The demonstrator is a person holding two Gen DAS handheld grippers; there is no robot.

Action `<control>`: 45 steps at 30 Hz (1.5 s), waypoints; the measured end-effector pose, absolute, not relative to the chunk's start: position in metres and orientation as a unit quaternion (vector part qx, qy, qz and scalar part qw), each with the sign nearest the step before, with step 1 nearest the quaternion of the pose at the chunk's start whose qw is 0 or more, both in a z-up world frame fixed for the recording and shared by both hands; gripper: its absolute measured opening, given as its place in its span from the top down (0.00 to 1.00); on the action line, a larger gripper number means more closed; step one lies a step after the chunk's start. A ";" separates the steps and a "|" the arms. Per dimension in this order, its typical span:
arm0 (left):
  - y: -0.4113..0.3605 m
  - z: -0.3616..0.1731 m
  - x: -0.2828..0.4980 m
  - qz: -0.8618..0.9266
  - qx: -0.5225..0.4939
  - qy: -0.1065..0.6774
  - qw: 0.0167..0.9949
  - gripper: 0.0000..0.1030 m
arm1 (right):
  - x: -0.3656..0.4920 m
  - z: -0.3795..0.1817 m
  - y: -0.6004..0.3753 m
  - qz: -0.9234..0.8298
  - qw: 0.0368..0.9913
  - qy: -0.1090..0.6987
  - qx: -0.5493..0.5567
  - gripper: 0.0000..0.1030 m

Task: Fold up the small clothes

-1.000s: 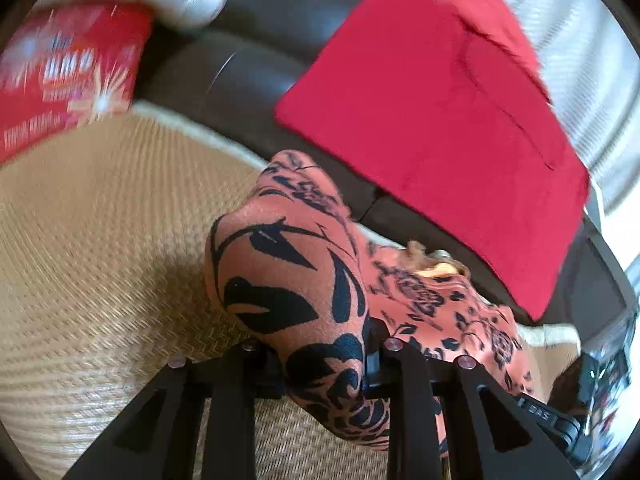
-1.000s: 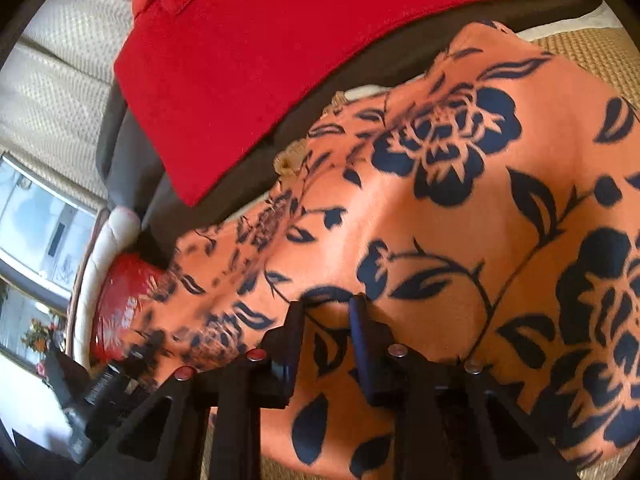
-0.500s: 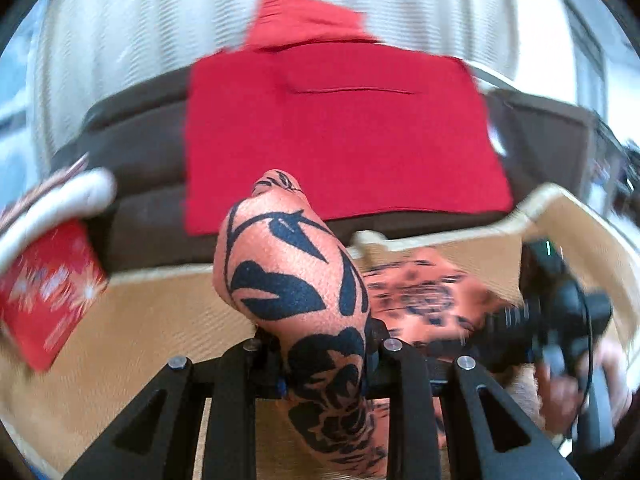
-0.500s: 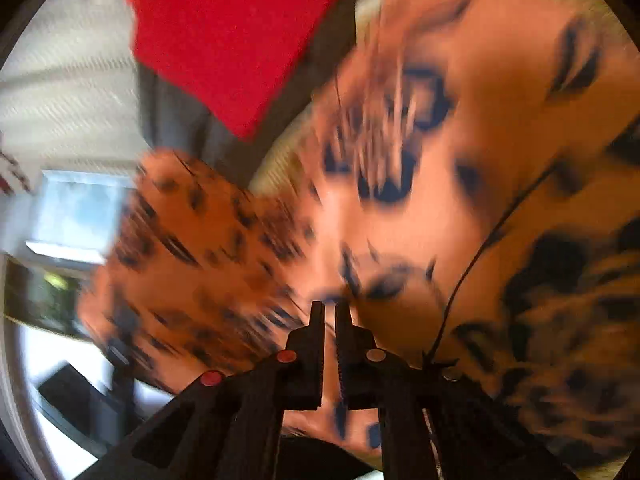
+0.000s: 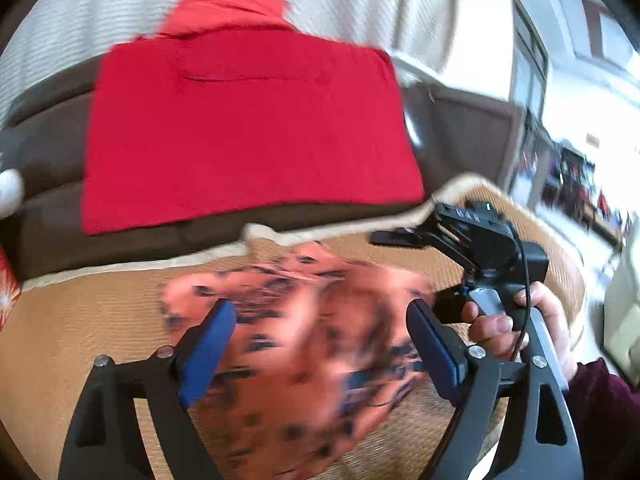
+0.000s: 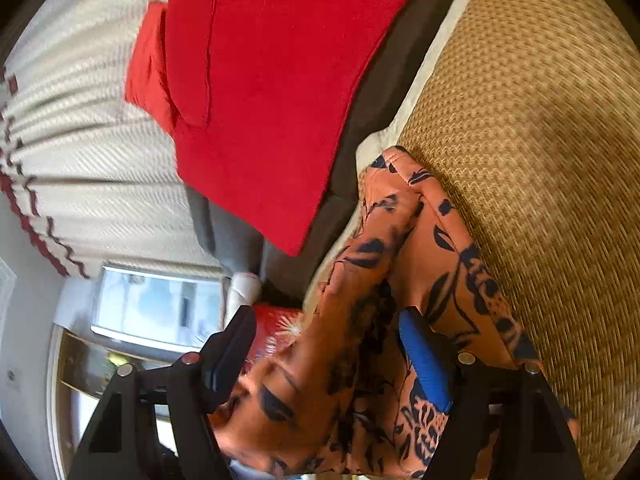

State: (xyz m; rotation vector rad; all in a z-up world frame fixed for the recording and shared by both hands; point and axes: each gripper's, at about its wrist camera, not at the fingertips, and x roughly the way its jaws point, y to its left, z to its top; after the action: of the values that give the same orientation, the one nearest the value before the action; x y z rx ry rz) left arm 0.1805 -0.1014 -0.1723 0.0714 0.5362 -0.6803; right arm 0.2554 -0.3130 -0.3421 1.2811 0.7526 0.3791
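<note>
Woven tan matting (image 6: pixel 532 128) covers the seat on which the work is done, with a dark brown sofa back (image 5: pixel 52 128) rising along its far edge and pale ribbed curtains (image 5: pixel 360 4) behind that.

The orange floral garment (image 5: pixel 304 344) lies crumpled near the middle of the mat, reaching up to the mat's cream-bound far edge. It looks thin, light and limp: it bunches into soft ridges and is likely to sag from wherever it is lifted, so it should slide readily over the weave and will not hold a crease by itself. Taking it at two corners or along a hem, one side per tool, seems the surest way to spread it flat before folding; a hold in the bunched middle would probably only gather it further.

Both tools are letting go. The left tongs (image 5: pixel 316 344) are opening, blue pads well apart, with the cloth lying under and between them but unpinched. The right tongs (image 6: pixel 324 352) are opening too; a fold of the garment stands between the pads and against the blue right-hand one, which does not clamp it.

Further out, a red cloth (image 5: pixel 248 128) is draped flat over the sofa back. A red packet (image 6: pixel 276 328) shows at the mat's left end; its print is too blurred to read, and no other writing is legible.
</note>
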 end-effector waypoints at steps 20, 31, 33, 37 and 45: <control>-0.096 -0.234 0.207 -0.271 0.119 0.352 0.888 0.15 | 0.304 -0.328 -0.205 0.165 0.799 0.490 0.307 0.79; -0.160 -0.241 0.248 -0.238 0.164 0.374 0.881 0.15 | 0.299 -0.286 -0.261 0.083 0.880 0.351 0.310 0.82; -0.157 -0.260 0.254 -0.241 0.135 0.403 0.873 0.14 | 0.312 -0.327 -0.275 0.029 0.844 0.437 0.311 0.81; -0.139 -0.257 0.261 -0.258 0.072 0.418 0.868 0.14 | 0.304 -0.329 -0.285 0.015 0.839 0.450 0.305 0.79; -0.131 -0.262 0.242 -0.276 0.085 0.391 0.874 0.15 | 0.287 -0.268 -0.253 0.125 0.891 0.306 0.311 0.79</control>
State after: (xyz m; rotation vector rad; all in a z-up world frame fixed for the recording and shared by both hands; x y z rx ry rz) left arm 0.2423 -0.1308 -0.2618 0.1775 0.8163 -0.5759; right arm 0.2868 -0.2529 -0.2683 0.6450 0.6347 0.2586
